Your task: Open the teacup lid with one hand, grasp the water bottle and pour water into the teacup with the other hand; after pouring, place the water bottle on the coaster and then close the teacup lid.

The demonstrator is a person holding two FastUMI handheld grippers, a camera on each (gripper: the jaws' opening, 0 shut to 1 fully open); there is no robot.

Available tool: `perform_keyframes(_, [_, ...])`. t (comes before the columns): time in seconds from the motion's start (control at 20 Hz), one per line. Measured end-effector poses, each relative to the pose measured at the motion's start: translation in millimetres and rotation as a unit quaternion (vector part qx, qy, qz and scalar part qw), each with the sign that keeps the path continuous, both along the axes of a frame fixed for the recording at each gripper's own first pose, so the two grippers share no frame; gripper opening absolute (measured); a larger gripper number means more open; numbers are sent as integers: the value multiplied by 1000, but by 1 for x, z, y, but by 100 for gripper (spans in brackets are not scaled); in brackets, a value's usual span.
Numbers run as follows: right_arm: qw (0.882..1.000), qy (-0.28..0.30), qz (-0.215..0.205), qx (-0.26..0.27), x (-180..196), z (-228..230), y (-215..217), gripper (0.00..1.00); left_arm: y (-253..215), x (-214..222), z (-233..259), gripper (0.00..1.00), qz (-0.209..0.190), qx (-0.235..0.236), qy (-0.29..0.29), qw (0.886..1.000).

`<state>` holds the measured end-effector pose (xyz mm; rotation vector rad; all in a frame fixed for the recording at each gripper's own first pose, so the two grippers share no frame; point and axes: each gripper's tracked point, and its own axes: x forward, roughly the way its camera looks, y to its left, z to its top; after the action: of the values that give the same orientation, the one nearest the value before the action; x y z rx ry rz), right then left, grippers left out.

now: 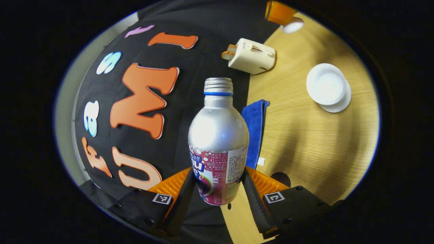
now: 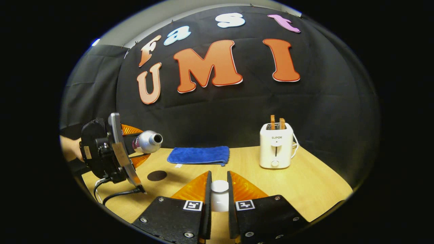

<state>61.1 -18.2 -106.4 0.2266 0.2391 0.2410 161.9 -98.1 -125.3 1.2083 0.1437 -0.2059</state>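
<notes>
My left gripper (image 1: pixel 218 174) is shut on the lower body of a silver water bottle (image 1: pixel 218 135) with a pink label; its mouth has no cap. In the right gripper view the left gripper (image 2: pixel 138 144) holds the bottle (image 2: pixel 151 140) on its side above the table, mouth pointing right. The white teacup (image 1: pixel 326 84) stands uncovered on its saucer (image 1: pixel 340 105), well apart from the bottle. My right gripper (image 2: pixel 219 176) is shut on the white teacup lid (image 2: pixel 219 192). It also appears at the top of the left gripper view, where the right gripper (image 1: pixel 281 13) carries the lid (image 1: pixel 292 24). A dark round coaster (image 2: pixel 157 175) lies below the bottle.
A folded blue cloth (image 2: pixel 199 155) lies at the back of the wooden table (image 2: pixel 305 189). A cream toaster (image 2: pixel 276 145) with two slices sticking up stands to the back right. A black cable (image 2: pixel 115 194) trails from the left gripper.
</notes>
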Motion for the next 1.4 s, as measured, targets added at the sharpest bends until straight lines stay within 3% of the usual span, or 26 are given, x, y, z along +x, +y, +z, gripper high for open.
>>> perform_keyframes(0.2, [999,24,31,13,12,-17,37,22,1,5,-14,80,57,-118,4,991])
perform_keyframes(0.35, [999,24,43,8,20,-27,56,21,-13,1,-25,83,91,-219,4,971])
perform_keyframes(0.6, [998,39,47,-10,26,-52,70,21,-34,-6,-40,83,121,-316,0,941])
perform_keyframes(0.8, [997,38,55,-26,25,-66,79,22,-33,1,-50,80,134,-357,10,925])
perform_keyframes(1.15, [997,24,51,-43,25,-82,78,22,-27,-3,-64,81,147,-375,17,915])
perform_keyframes(1.3, [998,18,50,-35,25,-82,79,22,-30,-5,-73,83,149,-402,26,903])
perform_keyframes(1.4, [998,17,50,-37,24,-82,79,22,-36,-5,-81,83,150,-432,39,889])
